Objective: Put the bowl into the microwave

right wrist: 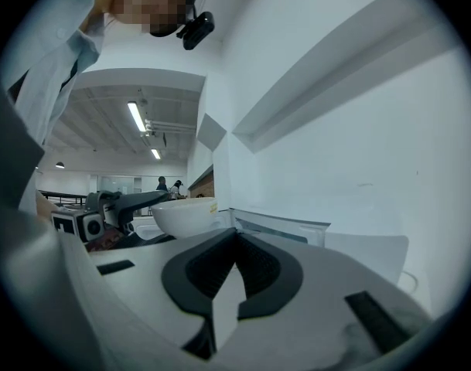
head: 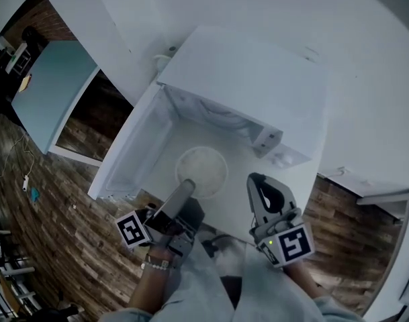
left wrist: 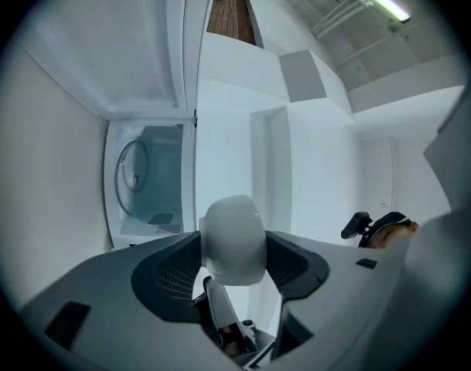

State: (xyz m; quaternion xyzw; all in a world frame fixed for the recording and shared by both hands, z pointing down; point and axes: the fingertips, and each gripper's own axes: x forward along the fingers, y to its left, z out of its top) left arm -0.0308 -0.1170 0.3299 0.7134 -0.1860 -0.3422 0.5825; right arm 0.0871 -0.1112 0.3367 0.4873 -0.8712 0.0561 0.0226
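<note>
White desk (head: 365, 113) is carrying the microwave (head: 258, 86) at the far side, and wood floor (head: 70, 247) is showing beyond the desk's near-left edge. The microwave's door (head: 133, 149) is standing swung out to the left, so the cavity (left wrist: 146, 180) is facing you with nothing blocking its mouth.

You are gripping the bowl (head: 201, 171) by its near rim with the left tool (head: 187, 186). Its 2 jaws are pressing on either side of the wall, 1 inside and 1 outside. That rim grip seems chosen so the far side of the bowl is leading into the opening while the tool is trailing behind it. The bowl is sitting just in front of the cavity mouth, about centred on it. Whether it is resting on the desk or hanging clear of it, I cannot tell.

Your right tool (head: 256, 182) is waiting to the right of the bowl, apart from it, with its jaws together and nothing between them. Parked there, it is staying out of the bowl's path.

For room, the open door is bounding the left side and the control panel side of the microwave is bounding the right. The straight path far-ward looks open. The cavity's lower lip looks like the edge to mind.
</note>
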